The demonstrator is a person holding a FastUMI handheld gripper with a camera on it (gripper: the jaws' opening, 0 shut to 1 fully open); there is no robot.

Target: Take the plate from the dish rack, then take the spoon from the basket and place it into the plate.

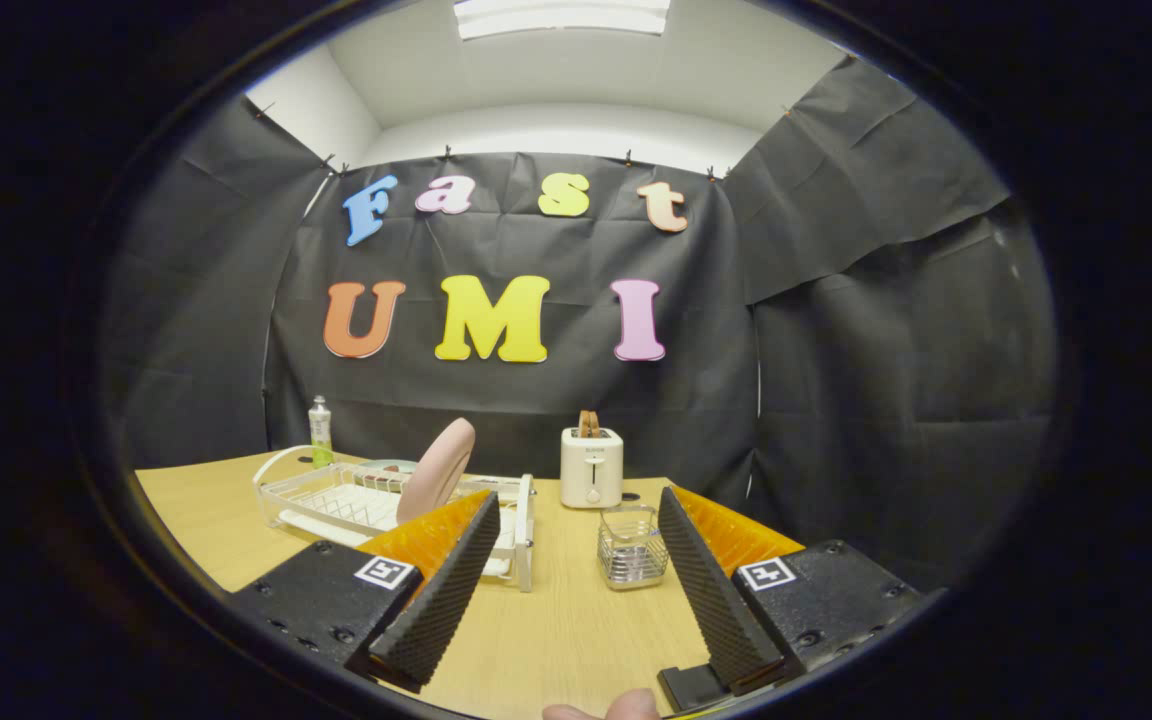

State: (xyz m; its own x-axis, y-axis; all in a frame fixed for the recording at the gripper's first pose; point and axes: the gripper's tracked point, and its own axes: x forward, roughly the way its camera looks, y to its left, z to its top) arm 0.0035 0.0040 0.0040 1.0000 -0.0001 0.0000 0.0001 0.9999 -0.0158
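Note:
A pink plate [439,466] stands on edge in the white dish rack [336,500], just beyond my left finger. A small wire basket [632,546] sits on the wooden table ahead of the fingers, close to the right finger; I cannot make out a spoon in it. My gripper [576,510] is open above the table, with nothing between its fingers. The left finger hides the rack's near right part.
A white toaster [591,466] with toast in it stands behind the basket near the back wall. A green-capped bottle [320,430] stands behind the rack. A greenish dish [386,466] lies in the rack. A fingertip [601,710] shows at the gripper's base.

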